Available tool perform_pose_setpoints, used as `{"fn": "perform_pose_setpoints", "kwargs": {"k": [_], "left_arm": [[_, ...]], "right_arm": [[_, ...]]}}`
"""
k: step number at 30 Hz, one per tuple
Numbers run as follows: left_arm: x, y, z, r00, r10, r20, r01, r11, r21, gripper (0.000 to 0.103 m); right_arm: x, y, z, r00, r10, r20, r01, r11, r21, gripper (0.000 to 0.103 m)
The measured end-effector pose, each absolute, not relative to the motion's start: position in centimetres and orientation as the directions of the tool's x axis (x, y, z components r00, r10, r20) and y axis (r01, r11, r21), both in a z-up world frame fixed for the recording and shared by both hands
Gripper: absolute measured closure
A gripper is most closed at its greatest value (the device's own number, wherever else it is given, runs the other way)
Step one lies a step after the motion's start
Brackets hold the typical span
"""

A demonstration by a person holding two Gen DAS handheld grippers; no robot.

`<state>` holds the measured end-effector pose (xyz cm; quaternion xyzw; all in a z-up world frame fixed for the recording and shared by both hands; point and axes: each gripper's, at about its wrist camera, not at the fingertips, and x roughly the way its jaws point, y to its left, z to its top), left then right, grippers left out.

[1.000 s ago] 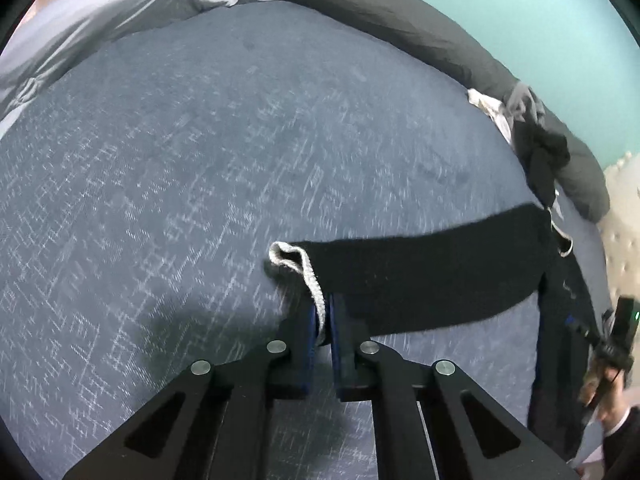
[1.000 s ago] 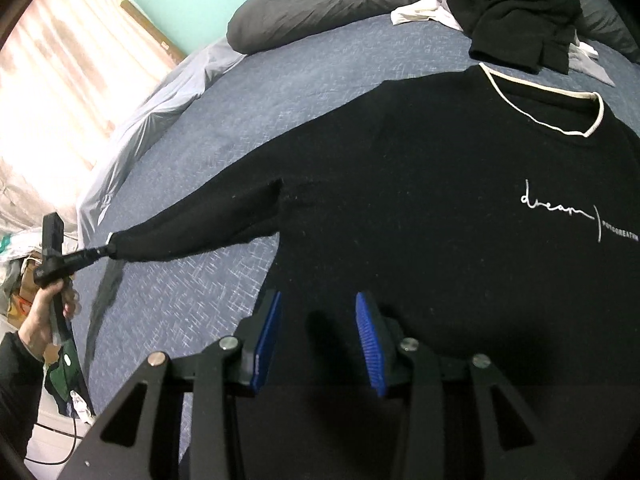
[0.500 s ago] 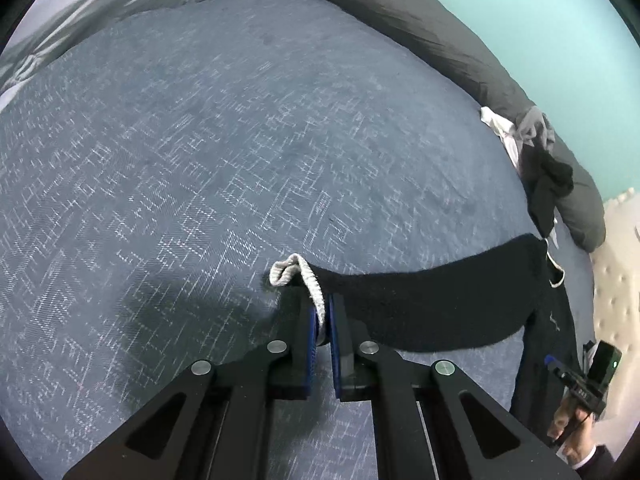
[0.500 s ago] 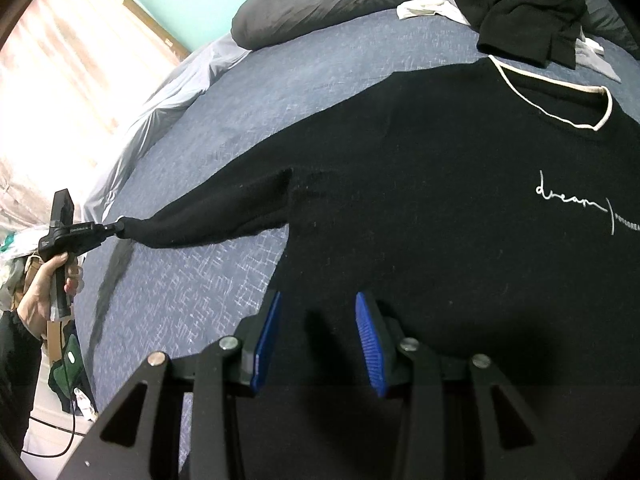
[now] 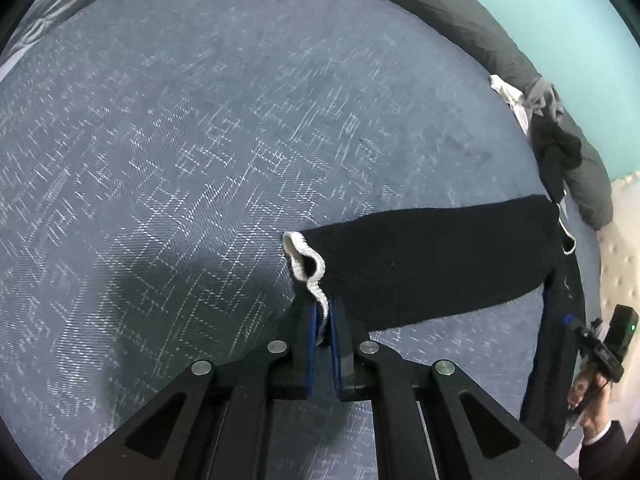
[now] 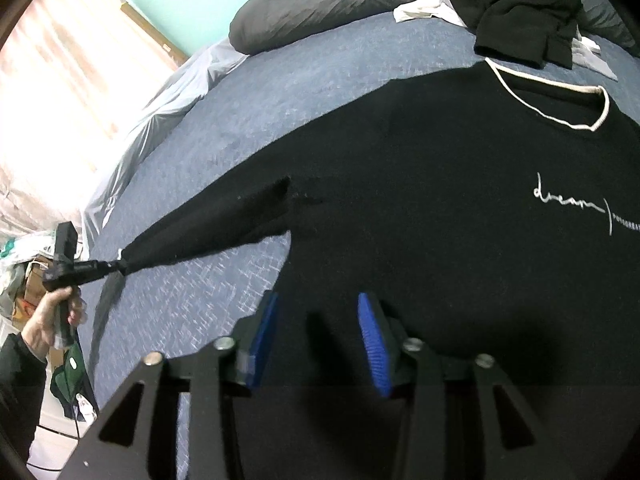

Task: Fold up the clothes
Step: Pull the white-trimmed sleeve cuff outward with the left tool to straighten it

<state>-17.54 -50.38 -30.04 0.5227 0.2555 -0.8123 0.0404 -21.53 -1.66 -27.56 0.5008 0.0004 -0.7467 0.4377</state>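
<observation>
A black sweater (image 6: pixel 440 220) with a white-edged collar (image 6: pixel 560 116) and white lettering lies face up on the blue bed cover (image 5: pixel 200 140). My left gripper (image 5: pixel 324 312) is shut on the sleeve's white cuff (image 5: pixel 308 256), low over the bed. The sleeve (image 5: pixel 440 264) runs taut from it to the body. In the right wrist view that left gripper (image 6: pixel 116 266) shows far left, in a hand. My right gripper (image 6: pixel 316 320) hovers over the sweater's lower side edge. Its jaws are opening, and the blue pads press on nothing.
A long dark grey pillow (image 6: pixel 320 4) lies along the head of the bed. A heap of black, grey and white clothes (image 6: pixel 524 20) sits beside the collar. A pale sheet (image 6: pixel 160 108) drapes the far edge below a bright window. A cream tufted headboard (image 5: pixel 624 248) is at right.
My left gripper has sunk closer to the bed with the cuff still pinched. The right gripper's jaws stand wider apart than before; that hand has not shifted.
</observation>
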Motion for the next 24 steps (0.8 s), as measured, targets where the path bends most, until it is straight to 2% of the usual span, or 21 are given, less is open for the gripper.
{"fn": "perform_pose_setpoints", "kwargs": {"k": [4,14,17,21,24], "left_arm": [[-17.1,-50.6,-30.0,-0.472,0.204,-0.857,0.337,-0.857,-0.390,0.094],[-16.5,-50.7,-30.1,-0.486,0.197,-0.852,0.351,-0.848,-0.396,0.093],[-16.0,-50.9,-30.0,-0.497,0.199,-0.845,0.356,-0.841,-0.408,0.092],[-15.1,-51.2,-29.9,-0.505,0.196,-0.841,0.366,-0.833,-0.414,0.091],[-14.4,-51.4,-29.1,-0.502,0.158,-0.850,0.391,-0.836,-0.386,0.091]], "right_arm": [[-22.1,-3.0,-26.8,-0.150,-0.640,-0.754,0.664,-0.630,0.403,0.050],[-21.8,-9.9,-27.0,-0.265,-0.532,-0.804,0.726,-0.659,0.197,0.048],[-21.5,-11.1,-28.1,-0.317,-0.460,-0.830,0.730,-0.676,0.096,0.049],[-21.5,-11.5,-29.7,-0.340,-0.396,-0.853,0.725,-0.688,0.030,0.075],[-21.3,-11.0,-30.2,-0.326,-0.394,-0.860,0.729,-0.683,0.037,0.080]]}}
